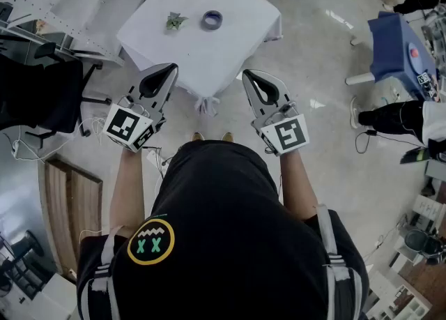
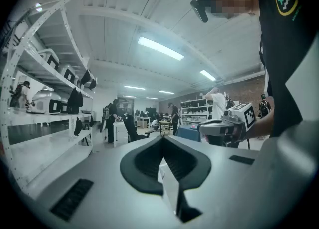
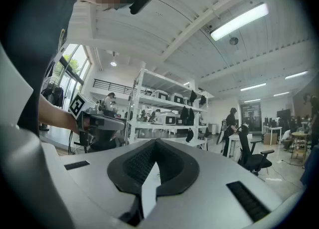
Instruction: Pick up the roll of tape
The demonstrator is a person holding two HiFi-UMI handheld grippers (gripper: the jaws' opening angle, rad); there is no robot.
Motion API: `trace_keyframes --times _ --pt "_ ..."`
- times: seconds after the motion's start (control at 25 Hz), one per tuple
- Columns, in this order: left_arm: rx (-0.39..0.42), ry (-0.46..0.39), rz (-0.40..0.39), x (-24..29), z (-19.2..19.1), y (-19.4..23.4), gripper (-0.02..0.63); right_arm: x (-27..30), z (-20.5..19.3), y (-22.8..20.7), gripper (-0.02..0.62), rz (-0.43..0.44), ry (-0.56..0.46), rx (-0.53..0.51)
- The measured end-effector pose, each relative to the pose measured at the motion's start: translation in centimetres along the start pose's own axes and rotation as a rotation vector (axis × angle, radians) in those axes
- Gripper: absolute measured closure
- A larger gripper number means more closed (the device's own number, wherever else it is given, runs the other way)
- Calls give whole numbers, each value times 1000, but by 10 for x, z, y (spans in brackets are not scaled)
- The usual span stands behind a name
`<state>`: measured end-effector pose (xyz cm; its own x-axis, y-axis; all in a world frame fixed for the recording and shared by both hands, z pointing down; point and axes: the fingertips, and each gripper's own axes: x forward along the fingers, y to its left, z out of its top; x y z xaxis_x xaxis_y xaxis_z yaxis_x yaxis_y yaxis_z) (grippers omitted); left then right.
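Note:
The roll of tape (image 1: 212,19), a blue ring, lies flat on a small table under a white cloth (image 1: 237,40), seen in the head view at top centre. A small green object (image 1: 175,21) lies just left of the roll. My left gripper (image 1: 171,68) and right gripper (image 1: 247,74) are held level in front of my body, short of the table's near edge and well apart from the tape. Both are shut with nothing between the jaws. The left gripper view shows its jaws (image 2: 162,138) meeting and the right gripper view shows the same (image 3: 155,142). Neither gripper view shows the tape.
A black office chair (image 1: 42,92) stands at the left, beside a wooden panel (image 1: 70,203) on the floor. A blue machine (image 1: 399,50) is at the right. White shelving (image 2: 35,108) and several people fill the room behind. Bare floor surrounds the table.

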<state>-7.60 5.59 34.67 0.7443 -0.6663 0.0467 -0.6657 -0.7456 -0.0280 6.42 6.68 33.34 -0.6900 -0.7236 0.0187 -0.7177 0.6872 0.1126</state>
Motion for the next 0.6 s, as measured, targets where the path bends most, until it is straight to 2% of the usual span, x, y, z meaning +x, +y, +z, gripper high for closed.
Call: trace_keyframes --times 0.6 --pt "-10 1 7 -5 1 -3 589 -2 -4 3 575 7 7 25"
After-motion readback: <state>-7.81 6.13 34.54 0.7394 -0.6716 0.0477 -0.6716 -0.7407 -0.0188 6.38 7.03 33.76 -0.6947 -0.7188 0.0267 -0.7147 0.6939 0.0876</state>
